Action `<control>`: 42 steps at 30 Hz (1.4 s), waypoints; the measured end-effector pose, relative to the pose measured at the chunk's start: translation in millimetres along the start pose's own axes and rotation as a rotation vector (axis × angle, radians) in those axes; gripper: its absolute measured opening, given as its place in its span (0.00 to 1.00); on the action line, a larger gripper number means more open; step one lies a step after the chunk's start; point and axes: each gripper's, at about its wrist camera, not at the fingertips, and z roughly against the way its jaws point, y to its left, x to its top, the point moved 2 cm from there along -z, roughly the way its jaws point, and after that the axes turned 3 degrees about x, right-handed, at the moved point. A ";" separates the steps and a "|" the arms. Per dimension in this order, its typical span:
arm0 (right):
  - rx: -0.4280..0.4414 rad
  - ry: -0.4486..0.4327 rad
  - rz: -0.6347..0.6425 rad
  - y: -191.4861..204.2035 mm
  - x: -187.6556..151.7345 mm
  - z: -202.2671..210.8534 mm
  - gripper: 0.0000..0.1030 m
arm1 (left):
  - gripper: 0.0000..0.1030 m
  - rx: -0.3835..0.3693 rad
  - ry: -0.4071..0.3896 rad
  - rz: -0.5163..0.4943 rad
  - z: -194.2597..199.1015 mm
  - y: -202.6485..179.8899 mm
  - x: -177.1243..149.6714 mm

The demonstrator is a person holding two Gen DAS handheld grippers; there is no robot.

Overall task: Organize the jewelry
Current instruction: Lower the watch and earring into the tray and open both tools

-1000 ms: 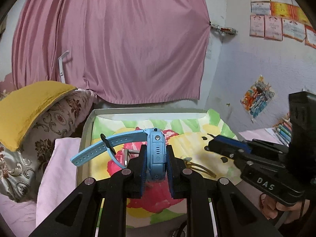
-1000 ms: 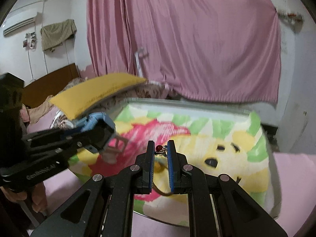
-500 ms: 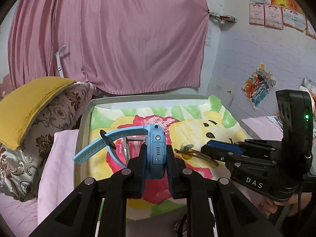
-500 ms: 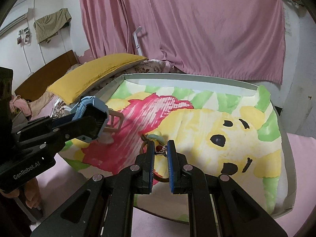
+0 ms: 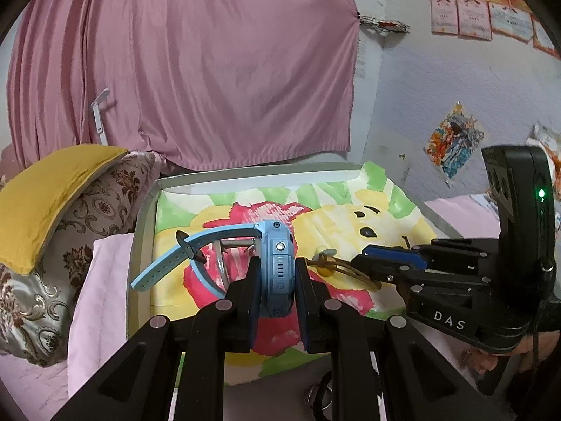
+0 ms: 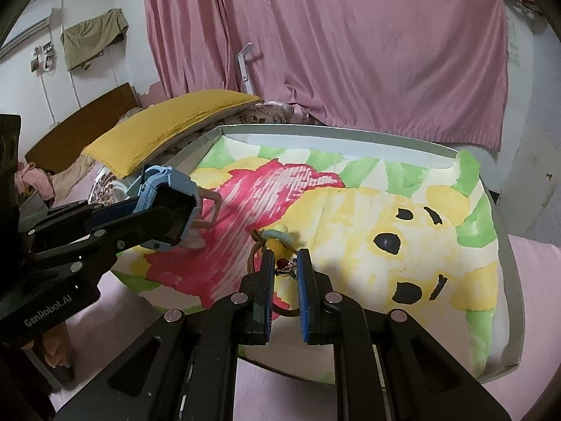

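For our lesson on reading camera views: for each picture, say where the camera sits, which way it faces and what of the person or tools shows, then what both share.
Left wrist: on the left gripper, facing the curtain; its fingers clamp a blue watch; right gripper at right.
Right wrist: on the right gripper, facing the tray; a corded charm lies between its fingers; left gripper at left.
Shared: tray, watch, charm, curtain.

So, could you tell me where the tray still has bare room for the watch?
The tray is bare on its bear-face half, right of the cord necklace, and along the far rim. The red patch is crowded: left gripper with the blue watch, right gripper.
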 end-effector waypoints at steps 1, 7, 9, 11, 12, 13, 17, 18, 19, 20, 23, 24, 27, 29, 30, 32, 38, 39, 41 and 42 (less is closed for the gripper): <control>0.000 0.004 0.003 0.9 0.0 -0.7 0.11 | 0.16 0.003 0.001 -0.007 0.1 -0.9 -0.5; 0.003 0.015 -0.002 -0.7 -1.0 -1.2 0.11 | 0.16 0.017 0.011 -0.015 1.3 -1.6 -2.7; 0.004 0.016 0.000 -1.0 -0.7 -1.6 0.11 | 0.16 0.023 0.013 -0.024 1.8 -2.8 -3.7; 0.006 0.016 0.003 -0.5 -0.9 -0.9 0.11 | 0.16 0.025 0.018 -0.030 2.4 -4.1 -4.9; 0.007 0.017 0.004 -0.2 -1.2 -0.7 0.11 | 0.16 0.025 0.021 -0.032 2.4 -4.1 -5.4; 0.006 0.017 0.005 -0.1 -1.5 -0.5 0.11 | 0.16 0.024 0.024 -0.032 2.5 -4.4 -6.0; 0.006 0.018 0.007 0.3 -1.9 -0.3 0.11 | 0.16 0.015 0.058 -0.041 -1.6 -6.1 -9.8; 0.006 0.019 0.007 0.5 -1.8 -0.2 0.11 | 0.16 0.014 0.071 -0.043 -3.8 -6.5 -11.1; 0.006 0.020 0.007 0.3 -1.8 -0.2 0.11 | 0.16 0.013 0.086 -0.047 -6.5 -7.5 -12.5; 0.006 0.022 0.006 0.2 -1.7 -0.3 0.11 | 0.16 0.013 0.099 -0.052 -8.8 -8.6 -13.5; 0.006 0.026 0.008 0.2 -1.7 -0.4 0.11 | 0.16 0.014 0.106 -0.055 -9.2 -9.3 -15.4; 0.006 0.027 0.010 0.1 -2.1 -0.6 0.11 | 0.16 0.013 0.107 -0.054 -9.5 -9.2 -16.0; 0.008 0.030 0.011 0.5 -2.5 -0.2 0.11 | 0.16 0.011 0.118 -0.048 -11.2 -9.1 -17.0; 0.007 0.028 0.008 0.2 -2.5 -0.3 0.11 | 0.16 0.009 0.123 -0.043 -12.3 -8.4 -17.7; 0.008 0.026 0.004 -0.3 -2.4 0.6 0.11 | 0.16 0.007 0.125 -0.041 -12.3 -7.9 -17.6; 0.011 0.016 -0.004 -2.2 -2.5 2.3 0.11 | 0.17 0.001 0.128 -0.035 -12.3 -7.0 -17.7; 0.031 -0.034 -0.040 -8.5 -4.4 12.5 0.34 | 0.32 -0.015 0.125 0.002 -9.7 -0.2 -17.0; 0.035 -0.058 -0.051 -9.8 -5.1 17.9 0.35 | 0.39 -0.017 0.121 0.010 -8.4 1.6 -16.9; 0.031 -0.095 -0.060 -10.4 -6.7 27.0 0.35 | 0.47 -0.033 0.095 0.039 -0.4 4.7 -17.5; 0.021 -0.112 -0.061 -10.7 -7.1 31.5 0.36 | 0.49 -0.027 0.083 0.044 2.6 6.0 -17.5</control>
